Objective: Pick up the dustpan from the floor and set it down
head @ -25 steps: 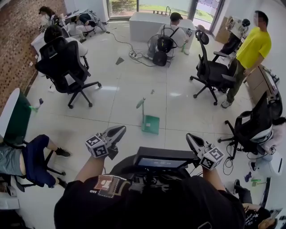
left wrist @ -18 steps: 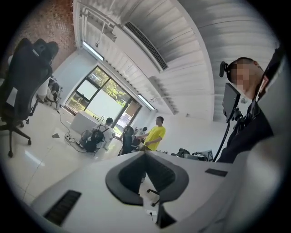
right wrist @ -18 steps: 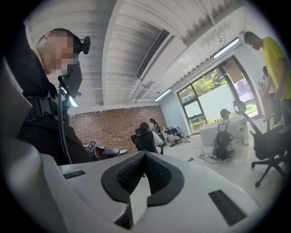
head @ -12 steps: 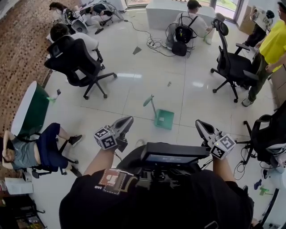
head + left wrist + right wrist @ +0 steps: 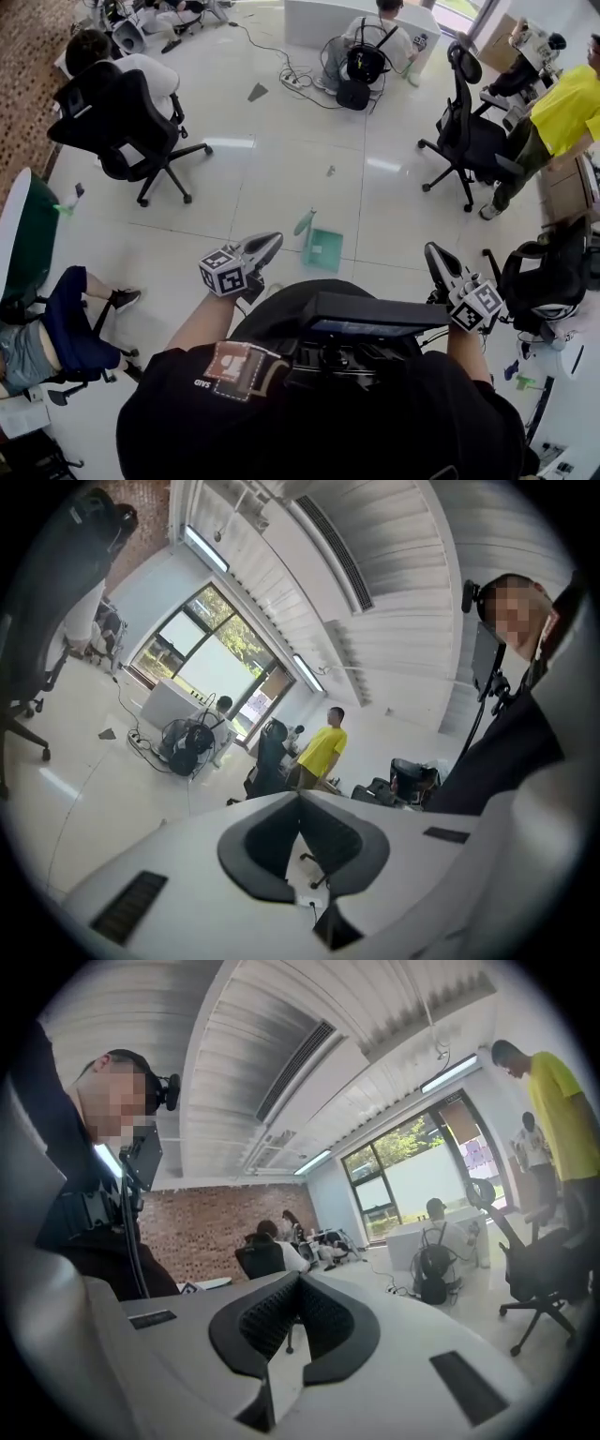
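Observation:
The green dustpan (image 5: 323, 249) lies on the pale tiled floor with its long handle (image 5: 305, 225) sticking up to the left. It shows only in the head view. My left gripper (image 5: 272, 240) is held level just left of the dustpan and above the floor, its jaws shut and empty (image 5: 300, 794). My right gripper (image 5: 431, 249) is off to the dustpan's right, also level, with its pads meeting and nothing between them (image 5: 298, 1274). Neither gripper touches the dustpan.
Black office chairs stand at the left (image 5: 117, 117) and right (image 5: 469, 141). A seated person's legs (image 5: 66, 319) are at the near left. A person in yellow (image 5: 558, 112) stands at the right. A power strip with cables (image 5: 291, 82) lies beyond, near a kneeling person (image 5: 361, 61).
The whole view has travelled across the room, and the dustpan now lies nearer, just ahead of and between both grippers. Both grippers stay shut and empty.

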Tool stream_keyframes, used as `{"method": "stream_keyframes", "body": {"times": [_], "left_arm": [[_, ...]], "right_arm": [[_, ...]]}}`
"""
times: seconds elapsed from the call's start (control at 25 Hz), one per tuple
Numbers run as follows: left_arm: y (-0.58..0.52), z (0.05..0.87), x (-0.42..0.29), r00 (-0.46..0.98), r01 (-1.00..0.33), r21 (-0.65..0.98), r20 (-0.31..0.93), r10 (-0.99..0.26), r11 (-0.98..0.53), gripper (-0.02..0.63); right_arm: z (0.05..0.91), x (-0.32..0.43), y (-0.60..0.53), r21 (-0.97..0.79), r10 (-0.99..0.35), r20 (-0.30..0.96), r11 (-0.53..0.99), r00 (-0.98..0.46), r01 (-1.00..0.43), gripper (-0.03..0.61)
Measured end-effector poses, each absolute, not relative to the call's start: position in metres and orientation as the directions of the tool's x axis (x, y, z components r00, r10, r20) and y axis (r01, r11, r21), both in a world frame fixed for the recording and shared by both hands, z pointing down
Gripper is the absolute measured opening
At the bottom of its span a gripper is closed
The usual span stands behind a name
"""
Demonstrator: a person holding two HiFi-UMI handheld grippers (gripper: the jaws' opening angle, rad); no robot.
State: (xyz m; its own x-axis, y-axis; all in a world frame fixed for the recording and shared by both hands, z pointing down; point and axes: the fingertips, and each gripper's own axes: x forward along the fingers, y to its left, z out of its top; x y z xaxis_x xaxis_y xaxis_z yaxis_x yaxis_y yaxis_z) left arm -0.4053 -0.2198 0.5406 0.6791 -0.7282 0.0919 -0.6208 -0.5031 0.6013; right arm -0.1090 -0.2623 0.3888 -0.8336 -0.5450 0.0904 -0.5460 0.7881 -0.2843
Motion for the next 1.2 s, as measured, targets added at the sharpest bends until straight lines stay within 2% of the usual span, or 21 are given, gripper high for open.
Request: {"method": "stream_keyframes", "body": {"times": [0.16, 0.28, 0.4, 0.56, 0.72, 0.92, 1.2], "left_arm": [[-0.277, 0.589, -0.481, 0.714, -0.615, 0.63, 0.189, -0.675, -0.475, 0.014], [-0.326, 0.628, -0.507, 0.724, -0.622, 0.644, 0.257, -0.64, -0.445, 0.023], [-0.366, 0.674, -0.496, 0.724, -0.621, 0.682, 0.31, -0.617, -0.386, 0.077], [-0.386, 0.754, -0.437, 0.694, -0.632, 0.736, 0.398, -0.601, -0.243, 0.22], [-0.427, 0.826, -0.444, 0.661, -0.596, 0.801, 0.445, -0.604, -0.062, 0.302], [-0.503, 0.899, -0.454, 0.645, -0.549, 0.835, 0.446, -0.62, 0.028, 0.322], [-0.546, 0.967, -0.414, 0.693, -0.414, 0.906, 0.376, -0.615, 0.087, 0.322]], "right_arm": [[0.403, -0.179, -0.305, -0.293, -0.565, 0.137, 0.762, -0.814, -0.578, 0.011], [0.411, -0.207, -0.35, -0.326, -0.553, 0.146, 0.756, -0.82, -0.568, 0.011], [0.43, -0.193, -0.389, -0.356, -0.541, 0.162, 0.748, -0.826, -0.56, 0.011], [0.47, -0.122, -0.412, -0.37, -0.517, 0.186, 0.751, -0.835, -0.547, 0.011], [0.506, -0.111, -0.467, -0.378, -0.513, 0.238, 0.733, -0.825, -0.565, 0.009], [0.544, -0.113, -0.535, -0.395, -0.525, 0.271, 0.704, -0.807, -0.59, 0.009], [0.595, -0.089, -0.558, -0.404, -0.538, 0.336, 0.659, -0.773, -0.634, 0.011]]}}
